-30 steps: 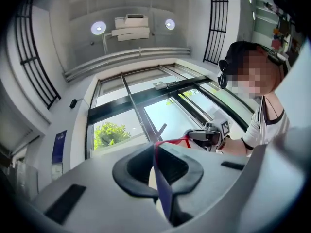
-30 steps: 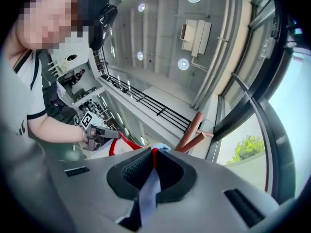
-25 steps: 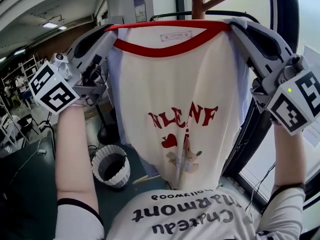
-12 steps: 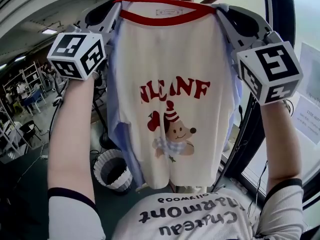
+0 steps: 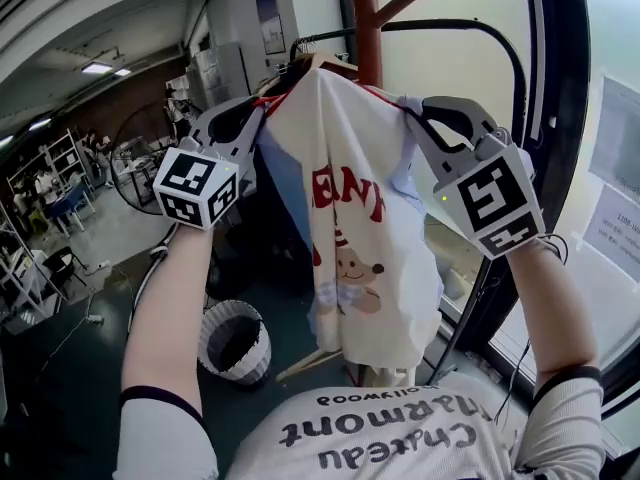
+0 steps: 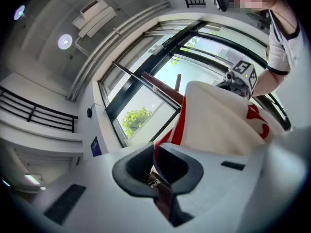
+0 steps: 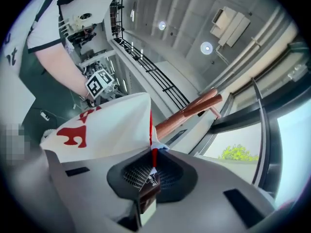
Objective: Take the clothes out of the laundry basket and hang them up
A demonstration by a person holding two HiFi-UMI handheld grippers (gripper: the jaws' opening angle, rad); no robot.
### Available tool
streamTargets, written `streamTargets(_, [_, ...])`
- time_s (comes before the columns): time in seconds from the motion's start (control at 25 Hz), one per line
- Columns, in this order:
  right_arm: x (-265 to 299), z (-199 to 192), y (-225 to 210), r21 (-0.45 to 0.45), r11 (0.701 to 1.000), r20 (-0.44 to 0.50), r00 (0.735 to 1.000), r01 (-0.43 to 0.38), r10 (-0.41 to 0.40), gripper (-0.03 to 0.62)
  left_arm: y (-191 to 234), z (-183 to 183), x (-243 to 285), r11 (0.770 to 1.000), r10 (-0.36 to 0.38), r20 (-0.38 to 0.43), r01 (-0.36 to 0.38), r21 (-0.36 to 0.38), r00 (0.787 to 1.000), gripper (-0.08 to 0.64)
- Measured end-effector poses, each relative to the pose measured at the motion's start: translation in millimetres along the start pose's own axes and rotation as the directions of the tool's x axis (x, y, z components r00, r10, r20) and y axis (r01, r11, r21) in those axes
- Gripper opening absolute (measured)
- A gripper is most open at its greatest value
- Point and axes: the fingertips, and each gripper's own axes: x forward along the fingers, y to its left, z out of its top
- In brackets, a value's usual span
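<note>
Both arms are up, with the cream T-shirt (image 5: 372,258) hanging between my two grippers. My left gripper (image 6: 155,155) is clamped on the red neck trim, with the jaws pinched together and only that strip of fabric between them. Same on the other side: my right gripper (image 7: 151,165) is closed tight on the red trim at the opposite end of the neckline.

From my head camera, the left gripper sits at about 10 o'clock of the shirt and the right one at about 2 o'clock. The shirt's top is bunched between them and the body hangs straight down. The front has red lettering and a little cartoon animal in a striped hat, and some pale blue fabric shows along the edges behind the cream.

The wooden pole (image 5: 363,18) of the coat stand is at 12 o'clock, right behind the shirt's top. A black rail (image 5: 455,26) curves off it toward 1 o'clock. The white laundry basket (image 5: 236,346) is on the floor at about 7 o'clock, well apart from the shirt.
</note>
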Motion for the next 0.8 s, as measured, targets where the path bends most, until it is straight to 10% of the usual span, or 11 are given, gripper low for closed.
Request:
streamTargets(0.56, [-15.6, -52.3, 84.0, 0.329, 0.939, -0.068, 0.99, -0.095, 0.124, 0.028, -93.1, -7.3, -32.2, 0.961, -0.083, 0.168, 0.124, -0.249, 0.982, 0.02])
streamTargets(0.8, [-38.8, -39.1, 81.6, 0.482, 0.876, -0.057, 0.996, -0.028, 0.063, 0.029, -89.5, -1.1, -49.5, 0.869, -0.091, 0.306, 0.225, -0.441, 0.948, 0.021])
